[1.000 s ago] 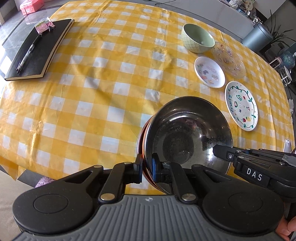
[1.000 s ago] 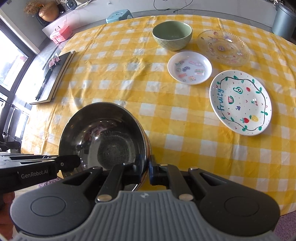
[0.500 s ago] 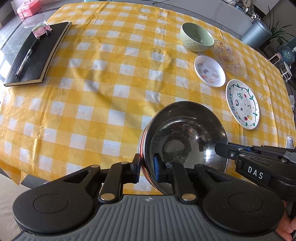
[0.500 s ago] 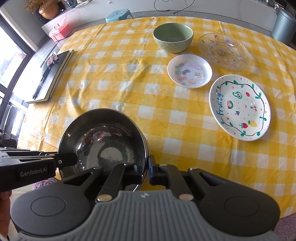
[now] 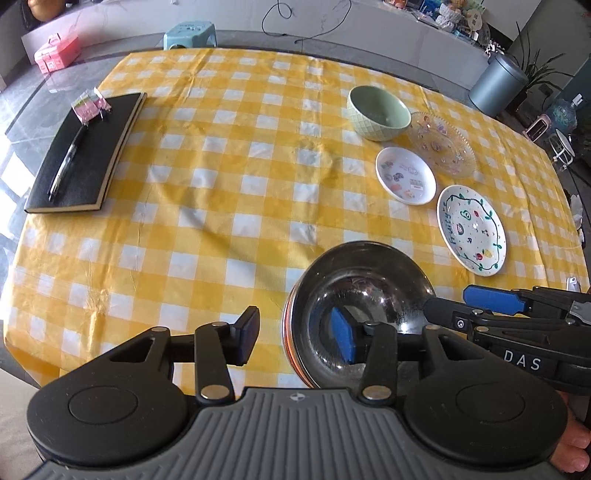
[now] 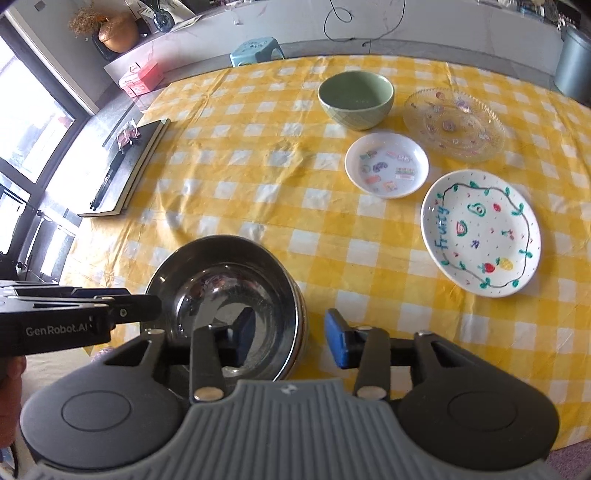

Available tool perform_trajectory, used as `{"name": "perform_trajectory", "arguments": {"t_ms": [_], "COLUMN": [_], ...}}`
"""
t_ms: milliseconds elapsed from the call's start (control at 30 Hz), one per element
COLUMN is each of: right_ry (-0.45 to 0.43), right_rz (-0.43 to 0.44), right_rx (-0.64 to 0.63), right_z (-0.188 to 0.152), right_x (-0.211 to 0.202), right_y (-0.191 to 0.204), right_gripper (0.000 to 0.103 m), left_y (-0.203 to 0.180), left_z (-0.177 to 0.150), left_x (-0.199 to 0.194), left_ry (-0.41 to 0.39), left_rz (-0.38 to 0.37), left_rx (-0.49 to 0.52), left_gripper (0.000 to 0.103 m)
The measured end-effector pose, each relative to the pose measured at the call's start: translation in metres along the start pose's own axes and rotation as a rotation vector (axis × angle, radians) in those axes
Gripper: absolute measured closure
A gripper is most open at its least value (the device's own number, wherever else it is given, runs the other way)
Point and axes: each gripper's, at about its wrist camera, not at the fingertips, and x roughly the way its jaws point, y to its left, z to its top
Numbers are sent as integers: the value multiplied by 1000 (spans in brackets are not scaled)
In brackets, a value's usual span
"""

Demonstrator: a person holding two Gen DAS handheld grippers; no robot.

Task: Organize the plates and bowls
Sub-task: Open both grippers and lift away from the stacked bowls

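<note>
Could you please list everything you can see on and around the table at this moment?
steel bowl: one, shiny metal, near table edge, rim between both sets of jaws
green bowl: one, pale green, far right
glass plate: one, clear, patterned, beside green bowl
small dish: one, white with stickers, in front of green bowl
Fruity plate: one, white, painted, right edge
notebook: one, black, far left, pen on top
tablecloth: one, yellow-white check
stool: one, light blue, beyond table
bin: one, grey, far right floor
left gripper: jaws opening, pads off rim
right gripper: jaws opening, pads off rim
</note>
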Motion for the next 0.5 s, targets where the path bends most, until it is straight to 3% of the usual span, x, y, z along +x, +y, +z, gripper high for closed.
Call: {"name": "perform_trajectory", "arguments": {"t_ms": [100,267,433,500], "right_ry": [-29,-58,-87,-93], "right_rz": [-12,-32,-56,-68], "right_rx": [-19,-24,-16,-7], "right_z": [1,6,14,19], "right_x": [-6,-9,-8,-6], "right_y": [-1,-5,-12,-16], "right_gripper": [46,35,20,19], "left_y": [-3,-12,-19,-21], "left_z": [5,16,28,34], "left_x": [-5,-6,1,6], "left_ry": [-28,-76,-94,-97], "left_rz": [-5,-25,-38,-36], "left_rx": [7,40,65,70], "left_gripper": [45,26,18,18]}}
